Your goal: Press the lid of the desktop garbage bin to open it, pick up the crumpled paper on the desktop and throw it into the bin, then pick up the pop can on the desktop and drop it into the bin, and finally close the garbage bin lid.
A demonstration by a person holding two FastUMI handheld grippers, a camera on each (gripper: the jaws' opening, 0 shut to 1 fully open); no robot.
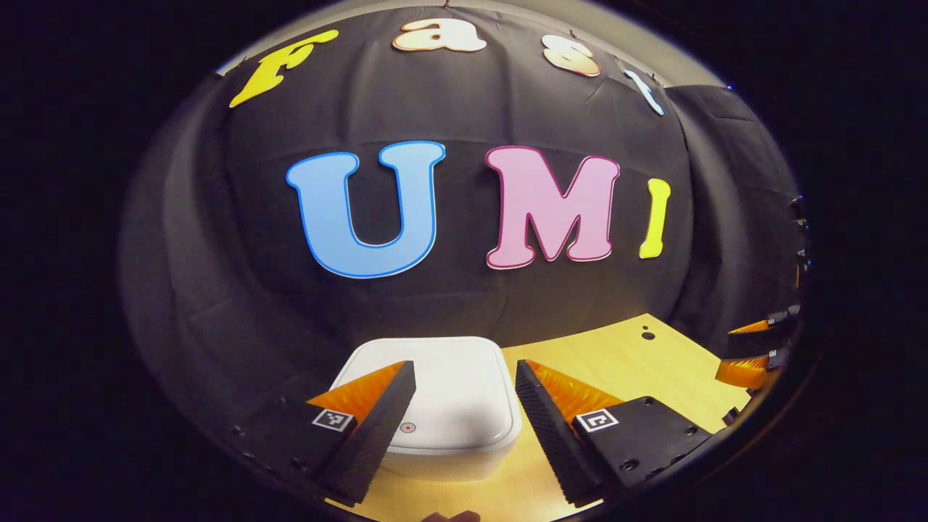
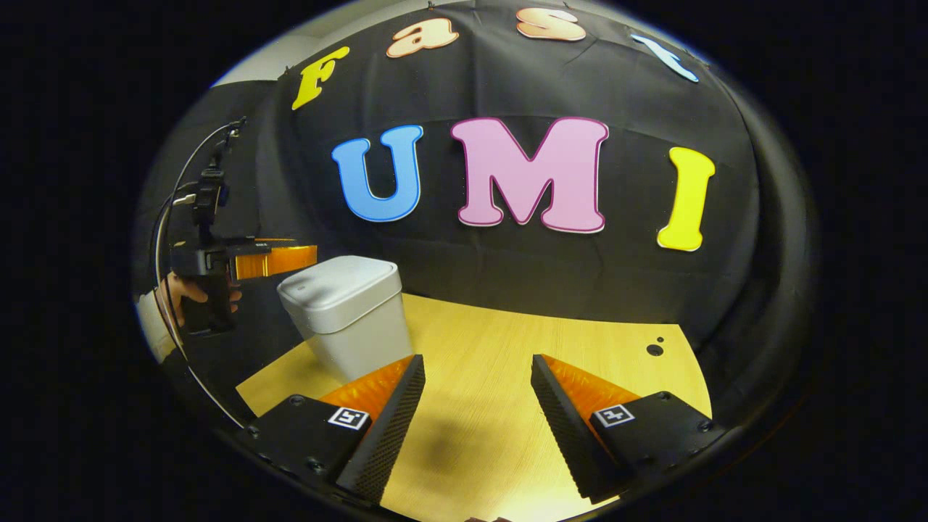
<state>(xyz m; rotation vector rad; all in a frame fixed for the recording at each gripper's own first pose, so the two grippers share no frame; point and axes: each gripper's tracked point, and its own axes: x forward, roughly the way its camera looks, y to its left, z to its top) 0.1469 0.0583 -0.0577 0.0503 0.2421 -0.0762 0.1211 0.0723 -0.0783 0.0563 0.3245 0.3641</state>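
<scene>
A white desktop bin (image 1: 442,406) with a shut lid stands on the wooden table, just beyond and below my left gripper (image 1: 464,373). That gripper is open, its fingers spread either side of the lid without touching it. A small round button mark (image 1: 407,427) sits near the lid's front edge. In the right gripper view the same bin (image 2: 351,312) stands at the left, lid down. My right gripper (image 2: 477,370) is open over bare table with nothing between its fingers. The left gripper (image 2: 279,259), held by a hand (image 2: 181,290), hovers beside the bin's top.
The wooden table (image 2: 500,341) runs back to the black cloth wall. Two small dark holes (image 2: 655,348) mark the table's far right corner. The other gripper's fingers (image 1: 754,355) appear at the right edge of the left gripper view. A cable (image 2: 170,210) loops above the hand.
</scene>
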